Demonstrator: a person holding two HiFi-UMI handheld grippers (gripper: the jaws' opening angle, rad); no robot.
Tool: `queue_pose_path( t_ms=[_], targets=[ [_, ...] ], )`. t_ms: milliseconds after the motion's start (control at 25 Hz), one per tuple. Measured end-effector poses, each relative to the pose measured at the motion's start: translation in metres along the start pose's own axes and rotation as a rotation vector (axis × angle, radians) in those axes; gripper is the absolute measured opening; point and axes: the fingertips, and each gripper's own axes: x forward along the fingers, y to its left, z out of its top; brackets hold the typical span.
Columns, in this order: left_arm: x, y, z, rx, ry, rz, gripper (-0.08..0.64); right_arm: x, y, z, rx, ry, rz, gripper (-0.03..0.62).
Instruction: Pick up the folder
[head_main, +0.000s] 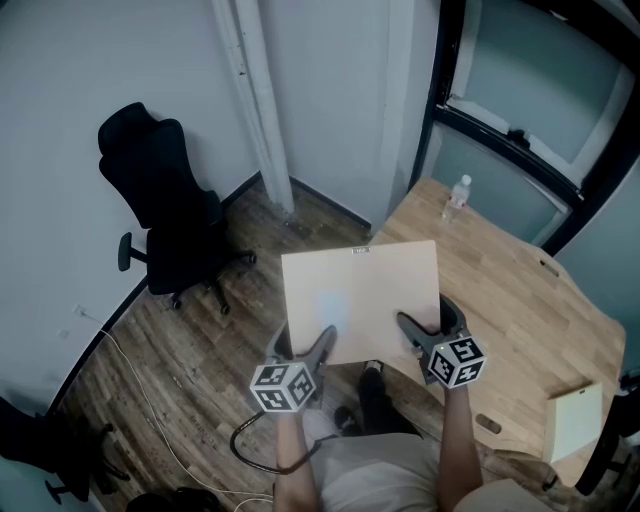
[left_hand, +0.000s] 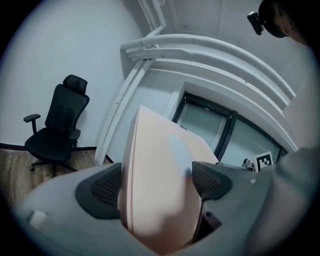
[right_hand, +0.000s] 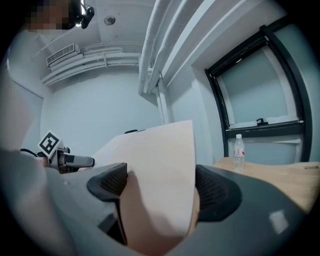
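Wooden floor (head_main: 190, 330), plain beige folder (head_main: 362, 298), flat, raised

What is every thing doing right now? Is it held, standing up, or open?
folder, closed, held up in the air by both grippers.
left gripper, shut on the folder's near edge.
right gripper, shut on the folder's near edge.
water bottle, standing upright on the table, cap on.
office chair, upright on the floor, nobody in it.

Pale beige folder (head_main: 362, 298), closed, held aloft, near-flat; clamped at both lower corners
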Motion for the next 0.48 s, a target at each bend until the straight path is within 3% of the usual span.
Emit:
queue_pose_path(
  t_ms=[480],
  targets=[
    [0.004,-0.012,-0.001,0.016,0.005,-0.017,0.426,-0.011,-0.008,0.004,-0.004,-0.015,-0.019,0.426]
  ],
)
